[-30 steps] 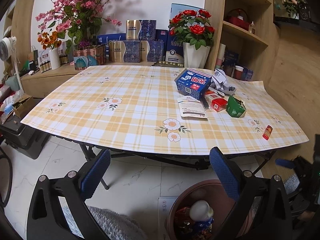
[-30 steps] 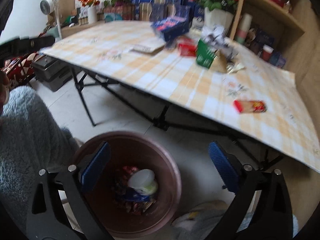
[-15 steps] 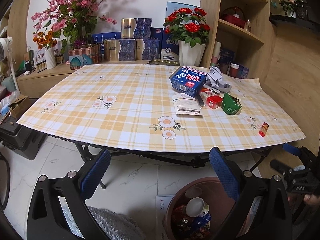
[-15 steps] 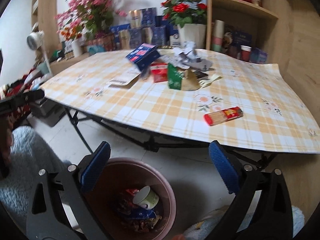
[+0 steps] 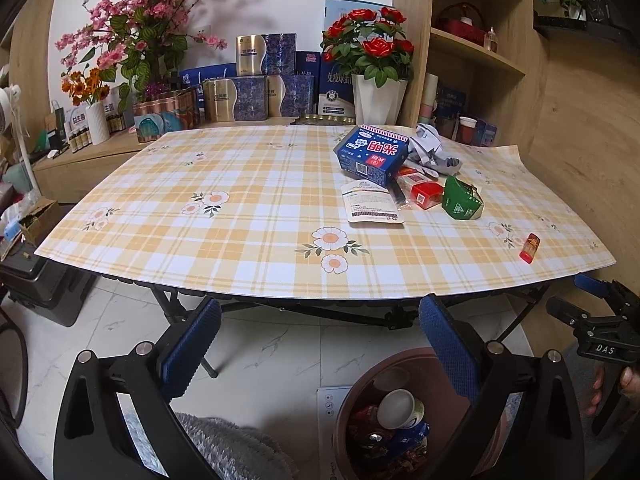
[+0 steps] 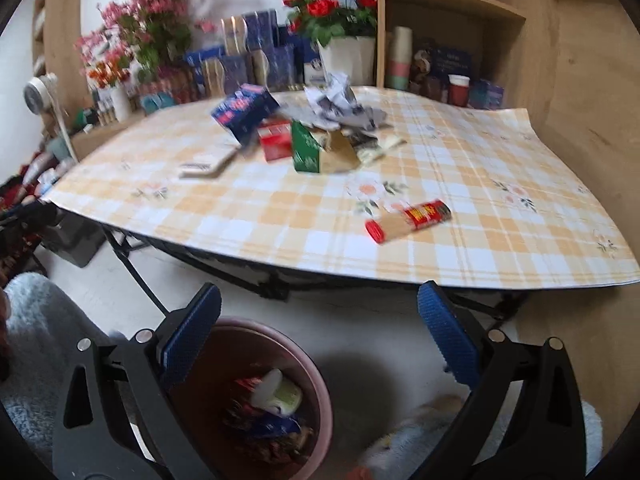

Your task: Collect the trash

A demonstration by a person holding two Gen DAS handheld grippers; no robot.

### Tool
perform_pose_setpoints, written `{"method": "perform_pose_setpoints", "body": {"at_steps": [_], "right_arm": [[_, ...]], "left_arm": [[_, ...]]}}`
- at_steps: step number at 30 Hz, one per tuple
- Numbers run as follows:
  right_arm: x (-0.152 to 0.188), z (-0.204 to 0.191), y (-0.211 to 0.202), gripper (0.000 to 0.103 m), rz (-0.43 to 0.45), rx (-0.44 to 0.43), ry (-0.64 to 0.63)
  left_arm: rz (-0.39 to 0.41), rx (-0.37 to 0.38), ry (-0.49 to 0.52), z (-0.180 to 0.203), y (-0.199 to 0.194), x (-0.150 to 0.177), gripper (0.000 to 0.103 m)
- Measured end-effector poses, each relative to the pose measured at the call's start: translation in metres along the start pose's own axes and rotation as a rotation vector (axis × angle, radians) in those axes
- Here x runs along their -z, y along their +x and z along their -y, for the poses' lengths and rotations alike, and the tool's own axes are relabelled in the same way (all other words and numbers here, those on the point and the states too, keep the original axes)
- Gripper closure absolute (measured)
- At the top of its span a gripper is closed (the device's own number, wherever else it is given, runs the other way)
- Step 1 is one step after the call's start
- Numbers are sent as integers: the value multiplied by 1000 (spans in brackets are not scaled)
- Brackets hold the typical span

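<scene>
Trash lies on the checked table (image 5: 240,216): a blue box (image 5: 372,153), a white pouch (image 5: 372,207), a red box (image 5: 422,190), a green carton (image 5: 462,198), crumpled paper (image 5: 430,148) and a small red tube (image 5: 530,247), which also shows in the right wrist view (image 6: 408,221). A brown bin (image 5: 360,412) on the floor holds a cup (image 5: 400,408) and wrappers; it also shows in the right wrist view (image 6: 308,392). My left gripper (image 5: 320,344) is open and empty, below the table's front edge. My right gripper (image 6: 318,338) is open and empty, above the bin's right side.
Flower vases (image 5: 378,96), stacked gift boxes (image 5: 248,96) and a sideboard stand behind the table. Wooden shelves (image 5: 476,44) rise at the back right. A black case (image 5: 40,284) sits on the floor at the left. Table legs (image 5: 280,308) cross under the top.
My right gripper has risen and swung from looking down into the bin to facing the table; the red tube is now closer. My left gripper has shifted slightly.
</scene>
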State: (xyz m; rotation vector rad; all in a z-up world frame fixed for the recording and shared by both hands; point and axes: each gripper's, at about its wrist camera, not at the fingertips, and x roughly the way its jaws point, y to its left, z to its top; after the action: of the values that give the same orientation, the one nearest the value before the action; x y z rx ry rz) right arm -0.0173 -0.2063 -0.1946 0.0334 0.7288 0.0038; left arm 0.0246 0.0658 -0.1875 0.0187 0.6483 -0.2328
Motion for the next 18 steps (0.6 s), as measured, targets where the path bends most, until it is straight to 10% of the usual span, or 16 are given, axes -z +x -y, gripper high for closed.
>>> {"method": "perform_pose_setpoints", "body": {"at_steps": [18], "right_arm": [[-35, 60, 16, 12, -21, 47, 139]], "left_arm": [[-10, -36, -39, -6, 6, -5, 6]]}}
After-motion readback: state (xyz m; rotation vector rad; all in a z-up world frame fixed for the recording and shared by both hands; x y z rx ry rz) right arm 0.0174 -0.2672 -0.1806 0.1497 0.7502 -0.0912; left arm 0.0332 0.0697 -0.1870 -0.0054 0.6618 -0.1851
